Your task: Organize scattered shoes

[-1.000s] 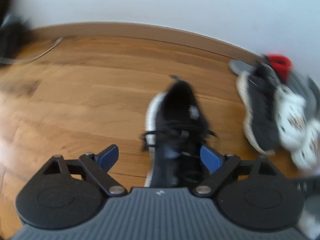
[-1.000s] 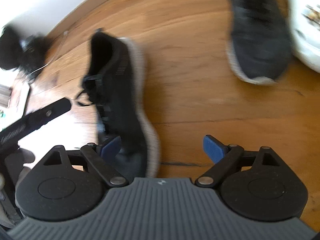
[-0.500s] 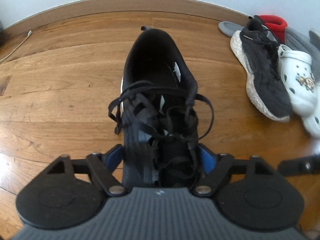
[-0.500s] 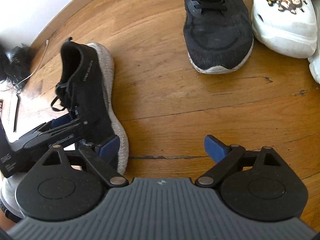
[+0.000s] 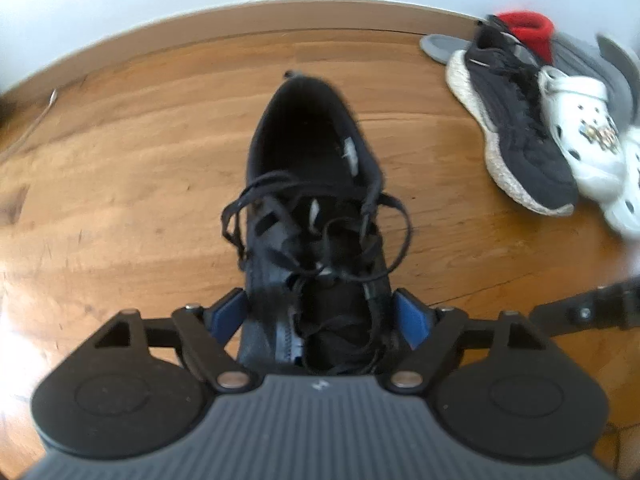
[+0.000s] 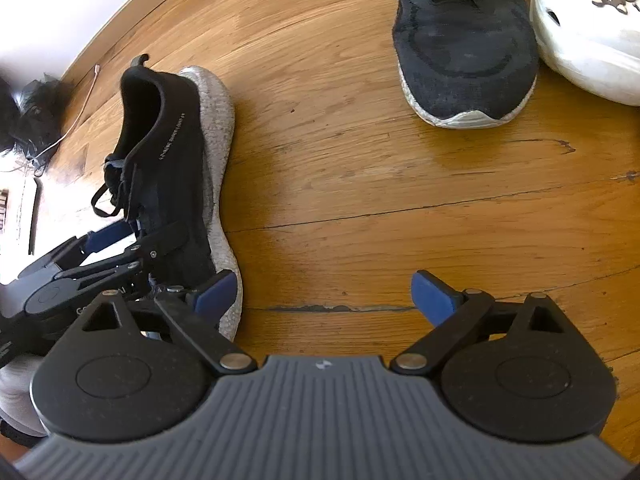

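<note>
Black sneaker (image 5: 316, 216) on the wood floor (image 5: 120, 184), heel toward the skirting board (image 5: 240, 20), laces loose, toe end between the blue pads (image 5: 410, 318) of the left gripper (image 5: 320, 316). Seen from the right wrist: sneaker (image 6: 172, 152) tipped on its side, pale speckled sole turned toward the right gripper (image 6: 324, 292). Half a second ago, pads tight against both flanks; now just opened wider — a sliver of floor visible beside the left pad, shoe between the pads but no longer squeezed. A second ago, held higher and blurred; now lower and closer to the boards.

Right gripper spread wide over bare floor, nothing between the fingers, its left pad just beside the sneaker's sole — much as before.

Further off, matching sneaker (image 6: 464, 44) upright, toe toward the camera, touching a white clog (image 6: 592, 40) with charms. Behind these, by the wall, a red item (image 5: 528, 34) and grey slippers (image 5: 576, 60), blurred. Far left, a thin cable (image 6: 76, 124) and a dark heap (image 6: 28, 116).
</note>
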`<action>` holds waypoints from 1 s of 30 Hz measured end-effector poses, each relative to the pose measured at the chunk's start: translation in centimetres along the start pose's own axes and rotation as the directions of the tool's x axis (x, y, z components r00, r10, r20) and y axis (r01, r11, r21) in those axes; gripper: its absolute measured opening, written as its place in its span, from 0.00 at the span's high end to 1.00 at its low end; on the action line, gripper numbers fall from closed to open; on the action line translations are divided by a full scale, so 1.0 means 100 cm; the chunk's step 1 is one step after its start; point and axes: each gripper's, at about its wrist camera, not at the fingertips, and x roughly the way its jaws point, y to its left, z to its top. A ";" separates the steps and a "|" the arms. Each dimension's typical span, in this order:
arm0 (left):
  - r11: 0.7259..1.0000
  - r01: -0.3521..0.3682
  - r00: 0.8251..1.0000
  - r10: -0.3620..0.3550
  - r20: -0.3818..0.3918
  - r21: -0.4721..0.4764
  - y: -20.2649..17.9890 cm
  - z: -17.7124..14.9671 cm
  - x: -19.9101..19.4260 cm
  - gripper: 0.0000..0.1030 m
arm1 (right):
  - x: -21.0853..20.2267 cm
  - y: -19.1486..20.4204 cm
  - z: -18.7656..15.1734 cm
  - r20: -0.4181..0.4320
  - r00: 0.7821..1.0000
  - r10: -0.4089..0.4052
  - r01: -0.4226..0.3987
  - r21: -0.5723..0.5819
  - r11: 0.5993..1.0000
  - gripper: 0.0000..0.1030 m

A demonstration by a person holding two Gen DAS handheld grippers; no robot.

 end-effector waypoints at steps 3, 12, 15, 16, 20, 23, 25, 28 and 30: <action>1.000 -0.014 1.000 0.014 -0.010 -0.011 0.002 -0.002 0.006 0.18 | -0.004 -0.001 0.001 0.006 1.000 0.007 -0.007 0.005 1.000 0.06; 0.999 -0.001 1.000 0.001 0.010 -0.040 0.017 -0.012 0.008 0.35 | -0.007 -0.007 0.000 0.008 1.000 -0.003 0.003 0.013 1.000 0.06; 0.999 -0.012 1.000 0.012 0.003 -0.043 0.017 -0.009 0.006 0.30 | -0.006 -0.009 0.002 0.010 1.000 -0.006 0.005 0.023 1.000 0.06; 0.999 -0.023 1.000 0.022 -0.003 -0.038 0.015 -0.006 0.005 0.28 | -0.006 -0.010 0.002 0.011 1.000 -0.006 0.005 0.026 1.000 0.06; 0.995 -0.084 0.995 0.082 0.053 0.050 -0.002 -0.002 -0.009 0.18 | -0.007 -0.009 0.003 0.016 1.000 -0.003 0.003 0.020 1.000 0.06; 0.987 -0.129 0.982 0.114 0.148 0.098 -0.018 0.004 -0.029 0.17 | -0.008 -0.011 0.004 0.023 1.000 0.000 -0.001 0.026 1.000 0.05; 0.979 -0.166 0.969 0.139 0.206 0.119 -0.028 0.010 -0.042 0.17 | -0.010 -0.013 0.004 0.026 1.000 -0.001 0.001 0.031 1.000 0.05; 0.968 -0.217 0.950 0.180 0.254 0.126 -0.040 0.022 -0.056 0.09 | -0.013 -0.018 0.005 0.032 0.999 -0.006 0.004 0.040 0.999 0.05; 0.962 -0.248 0.946 0.216 0.240 0.113 -0.047 0.036 -0.060 0.09 | -0.017 -0.023 0.005 0.037 0.999 -0.012 0.010 0.053 0.999 0.05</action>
